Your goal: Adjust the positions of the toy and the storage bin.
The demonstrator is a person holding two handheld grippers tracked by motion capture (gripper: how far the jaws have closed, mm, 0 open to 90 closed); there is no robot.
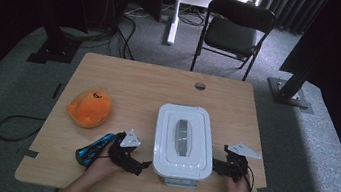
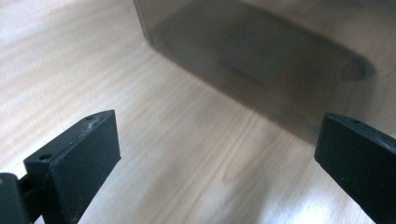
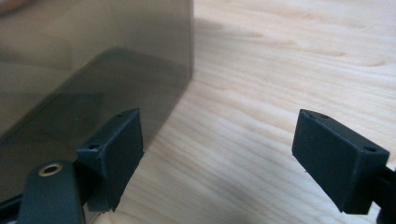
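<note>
**Grippers flank the lidded box, both open**

Box and grippers sit at the near edge of the wooden table [image 1: 160, 82]. The storage box [image 1: 184, 143] has a white lid with a grey handle set in a recess along its middle, and it stands a little right of the table's centre, close to the person's side.

In the high view the left gripper [image 1: 145, 163] lies low at the box's near left corner, its tips right at the edge of the lid, with the left hand [image 1: 103, 166] behind it. From its own camera, the jaws stand wide apart with bare table between them, and the box's smoky translucent wall [image 2: 261, 56] rises just ahead, closer to the far jaw. Nothing is held.

On the other side, the right gripper [image 1: 216, 166] points at the box's near right corner, the right hand [image 1: 238, 191] gripping it from behind. Its own camera shows the jaws spread wide: one jaw sits against or just beside the corner of the box wall [image 3: 93, 60], the other stands over open wood. They grip nothing.

An orange plush toy [image 1: 90, 108] lies well to the left of the box, apart from both grippers. A folding chair [image 1: 233, 29] stands on the carpet beyond the table.
</note>
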